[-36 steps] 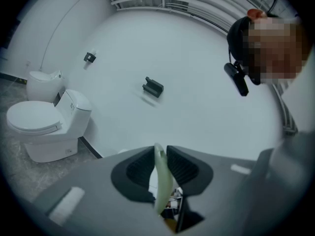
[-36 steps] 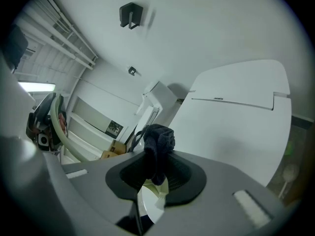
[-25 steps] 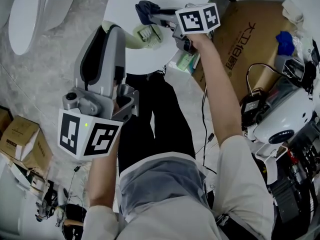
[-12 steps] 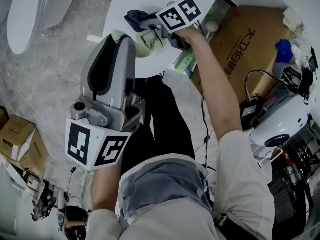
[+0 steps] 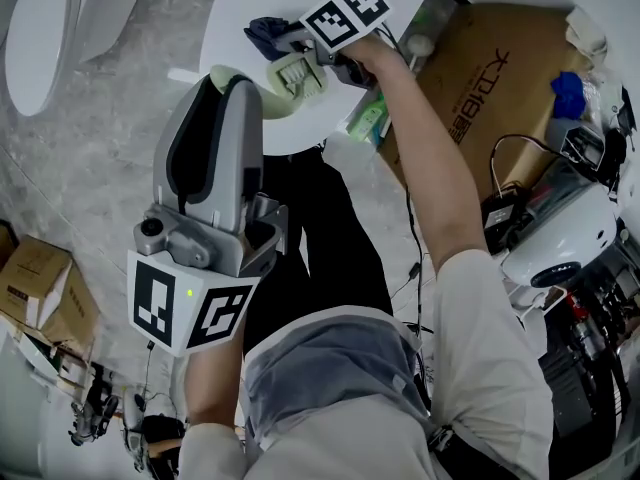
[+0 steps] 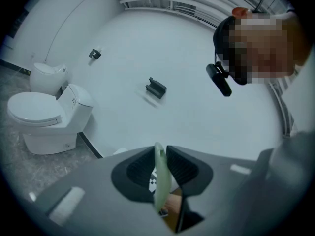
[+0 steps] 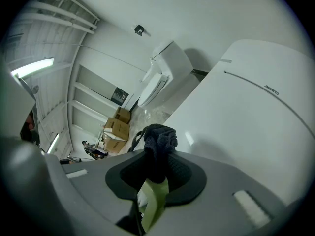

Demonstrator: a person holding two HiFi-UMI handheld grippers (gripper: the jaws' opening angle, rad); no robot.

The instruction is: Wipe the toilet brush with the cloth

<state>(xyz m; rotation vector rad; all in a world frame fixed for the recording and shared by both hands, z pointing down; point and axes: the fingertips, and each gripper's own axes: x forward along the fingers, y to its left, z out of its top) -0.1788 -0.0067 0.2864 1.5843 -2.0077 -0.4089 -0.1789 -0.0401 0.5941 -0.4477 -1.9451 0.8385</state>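
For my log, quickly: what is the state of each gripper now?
Left gripper: closed on the toilet brush.
Right gripper: closed on the dark cloth.

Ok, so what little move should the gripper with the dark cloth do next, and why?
Probably rub the dark cloth a short way along the toilet brush. The right gripper is shut on the cloth, right beside the brush's pale green head, and the left gripper is shut on the brush, so it looks held steady for a wiping stroke.
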